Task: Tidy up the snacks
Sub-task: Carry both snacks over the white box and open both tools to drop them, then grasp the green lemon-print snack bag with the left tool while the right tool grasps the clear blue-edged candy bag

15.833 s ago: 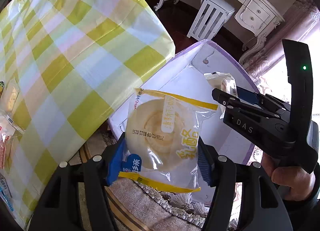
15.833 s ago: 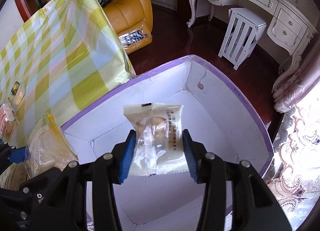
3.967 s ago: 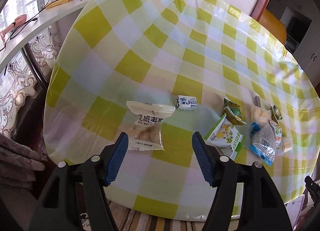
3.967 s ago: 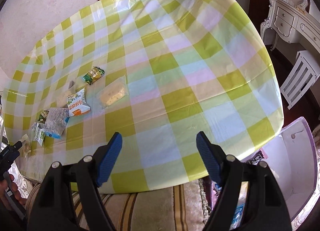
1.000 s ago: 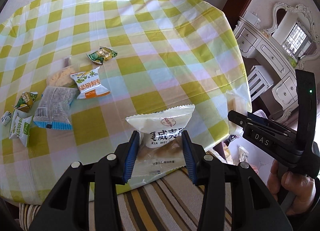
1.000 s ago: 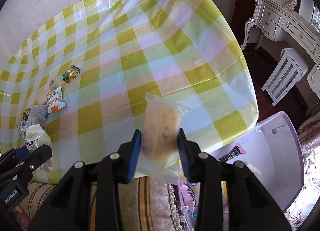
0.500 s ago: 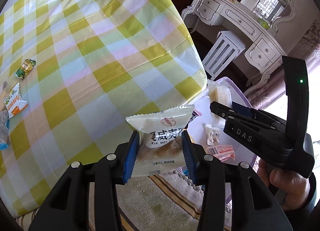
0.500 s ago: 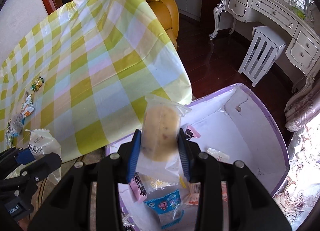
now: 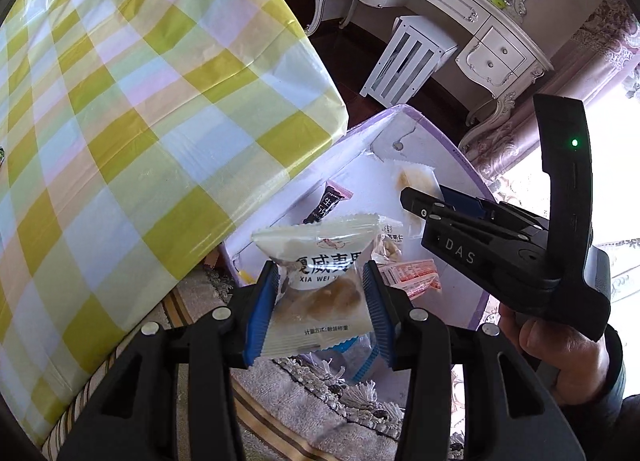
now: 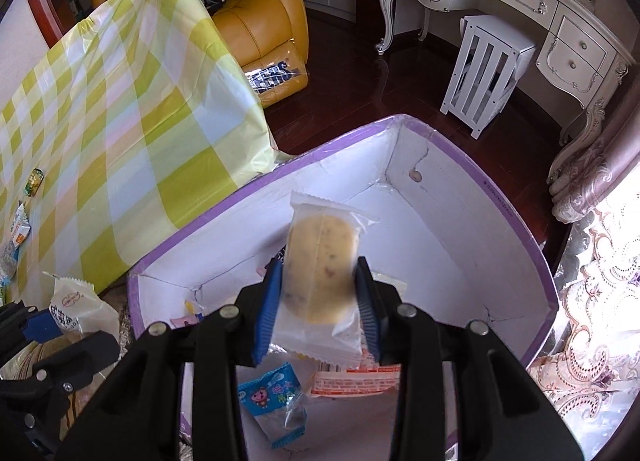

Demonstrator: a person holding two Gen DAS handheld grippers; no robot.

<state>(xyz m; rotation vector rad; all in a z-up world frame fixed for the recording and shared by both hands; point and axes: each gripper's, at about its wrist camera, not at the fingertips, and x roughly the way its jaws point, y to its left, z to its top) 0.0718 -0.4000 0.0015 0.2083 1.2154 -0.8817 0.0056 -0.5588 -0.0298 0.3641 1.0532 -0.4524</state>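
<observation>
Left gripper (image 9: 320,311) clamped on white snack packet (image 9: 320,293), blue pads pressing both sides; packet held at near rim of purple-edged box (image 9: 468,165). Packet's lower edge cut off behind pads.

Right gripper (image 10: 318,311) clenched on clear-wrapped yellow cake (image 10: 320,273), held above box interior; cake slightly blurred.

Box contents partly hidden behind held packets: blue cartoon packet (image 10: 276,401), red-printed packet (image 10: 356,381), dark bar (image 9: 326,205). Print too small to read.

Checked tablecloth (image 9: 132,121) beside box; few small snacks (image 10: 20,225) at its far left, cropped.
</observation>
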